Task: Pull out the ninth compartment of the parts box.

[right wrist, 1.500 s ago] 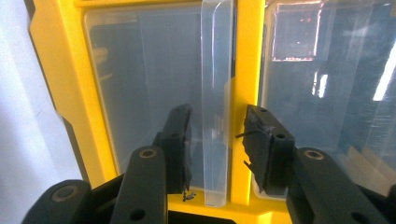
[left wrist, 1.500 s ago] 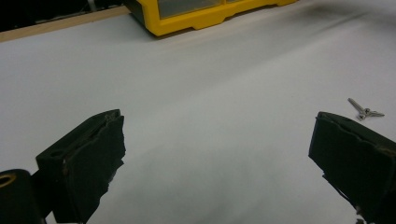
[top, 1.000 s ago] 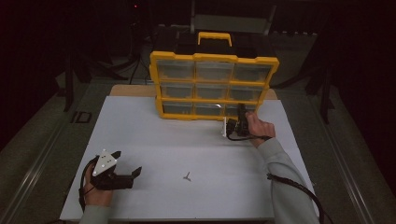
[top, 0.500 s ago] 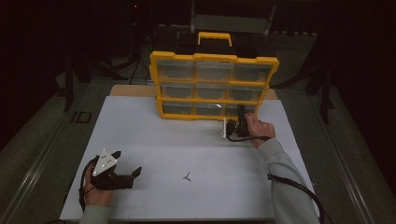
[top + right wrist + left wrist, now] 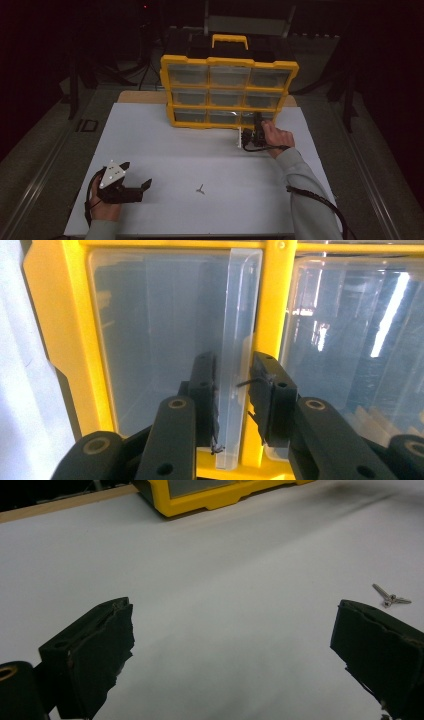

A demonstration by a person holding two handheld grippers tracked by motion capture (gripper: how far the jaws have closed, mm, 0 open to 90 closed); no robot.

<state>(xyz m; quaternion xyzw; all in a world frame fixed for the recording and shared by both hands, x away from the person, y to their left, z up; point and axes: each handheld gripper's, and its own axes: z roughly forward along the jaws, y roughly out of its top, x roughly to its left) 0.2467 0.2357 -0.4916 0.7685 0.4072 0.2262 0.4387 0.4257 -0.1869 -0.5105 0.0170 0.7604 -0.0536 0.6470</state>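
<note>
Drawer handle [image 5: 235, 360] sits between right gripper [image 5: 234, 385] fingers [image 5: 205, 390]

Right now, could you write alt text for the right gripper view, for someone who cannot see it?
The right gripper has its two black jaws on either side of a clear plastic drawer handle, close but not visibly clamped. The handle belongs to a see-through drawer in a yellow organizer; a second clear drawer sits beside it.
</note>
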